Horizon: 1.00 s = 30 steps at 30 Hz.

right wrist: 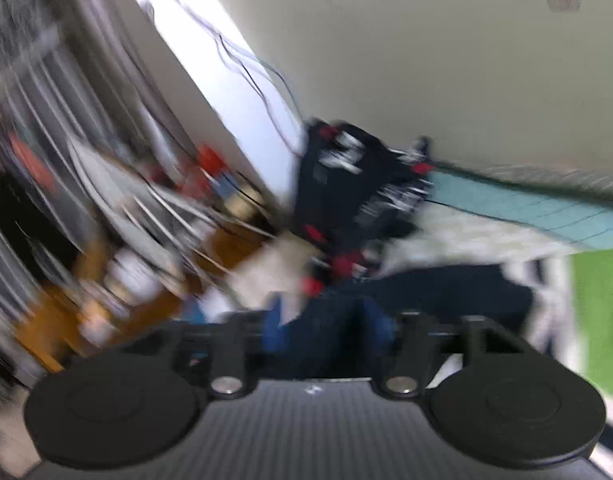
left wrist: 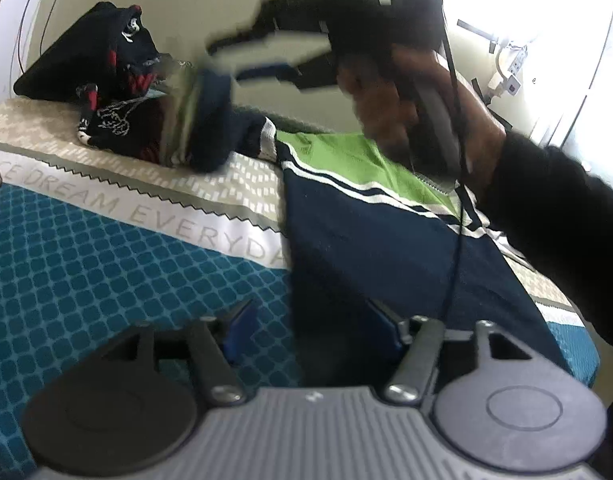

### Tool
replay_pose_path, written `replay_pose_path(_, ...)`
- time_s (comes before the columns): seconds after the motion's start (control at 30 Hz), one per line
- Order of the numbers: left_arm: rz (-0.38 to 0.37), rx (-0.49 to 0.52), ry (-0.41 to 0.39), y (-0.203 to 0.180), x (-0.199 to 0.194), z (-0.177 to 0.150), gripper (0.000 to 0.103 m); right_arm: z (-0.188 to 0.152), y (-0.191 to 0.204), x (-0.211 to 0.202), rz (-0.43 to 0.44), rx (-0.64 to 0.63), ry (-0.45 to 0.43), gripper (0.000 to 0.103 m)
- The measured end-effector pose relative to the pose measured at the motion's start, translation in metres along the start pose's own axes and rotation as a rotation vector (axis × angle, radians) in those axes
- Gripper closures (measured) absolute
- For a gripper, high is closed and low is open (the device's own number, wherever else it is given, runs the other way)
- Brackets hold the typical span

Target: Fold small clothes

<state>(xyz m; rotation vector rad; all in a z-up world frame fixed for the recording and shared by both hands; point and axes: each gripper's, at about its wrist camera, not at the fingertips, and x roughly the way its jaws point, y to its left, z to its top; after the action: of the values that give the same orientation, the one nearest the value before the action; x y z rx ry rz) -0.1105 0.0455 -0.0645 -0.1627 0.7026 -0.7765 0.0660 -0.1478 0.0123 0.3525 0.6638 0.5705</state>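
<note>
A navy, white-striped and green sweater [left wrist: 370, 216] lies on the bed. My left gripper [left wrist: 310, 320] is open low over its navy lower edge, blue pads apart. My right gripper [left wrist: 222, 62] hovers blurred above the sweater's navy sleeve [left wrist: 214, 136], jaws parted and holding nothing. In the right wrist view, that gripper [right wrist: 322, 320] has navy cloth [right wrist: 406, 292] between and beyond its pads, heavily blurred.
A pile of dark clothes with red and white prints [left wrist: 106, 80] sits at the bed's far left corner, also in the right wrist view [right wrist: 354, 184]. The teal patterned bedsheet [left wrist: 106, 260] has a lettered band. Cluttered shelves [right wrist: 106, 200] stand beside the bed.
</note>
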Motion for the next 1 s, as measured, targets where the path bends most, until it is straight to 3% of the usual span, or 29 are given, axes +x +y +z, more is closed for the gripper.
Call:
replay_pose_path(0.07,0.009,-0.004,0.004,0.003,0.002,0.002,0.041,-0.013,-0.006,-0.007,-0.033,-0.037,0.022,0.048)
replay_pose_path(0.27,0.098,-0.027,-0.018,0.016,0.005,0.017,0.038,-0.049,-0.051,-0.059,-0.105,0.069,-0.030,0.048)
replay_pose_path(0.37,0.232,-0.006,-0.076,0.022,0.006,0.034,0.019,-0.072,-0.072,-0.089,-0.134,0.122,-0.046,0.048)
replay_pose_path(0.5,0.385,0.064,-0.133,0.026,0.016,0.062,0.017,-0.100,-0.082,-0.116,-0.155,0.134,-0.069,0.048)
replay_pose_path(0.57,0.416,0.081,-0.139,0.028,0.029,0.075,0.017,-0.110,-0.083,-0.127,-0.176,0.119,-0.084,0.048)
replay_pose_path(0.63,0.441,0.075,-0.106,0.033,0.048,0.087,0.026,-0.117,-0.082,-0.134,-0.186,0.113,-0.097,0.048)
replay_pose_path(0.67,0.450,0.068,-0.072,0.034,0.058,0.090,0.055,-0.119,-0.082,-0.137,-0.185,0.112,-0.100,0.048)
replay_pose_path(0.7,0.448,0.053,-0.022,0.037,0.067,0.094,0.086,-0.119,-0.081,-0.138,-0.184,0.109,-0.101,0.048)
replay_pose_path(0.77,0.399,-0.023,0.008,0.035,0.070,0.101,0.088,-0.116,-0.075,-0.139,-0.175,0.074,-0.103,0.048)
replay_pose_path(0.93,0.060,-0.085,-0.113,-0.001,0.029,0.113,0.088,-0.103,-0.050,-0.138,-0.131,-0.045,-0.145,0.049)
replay_pose_path(1.0,-0.007,-0.089,-0.141,-0.014,0.019,0.119,0.088,-0.103,-0.035,-0.132,-0.163,-0.145,-0.153,0.049)
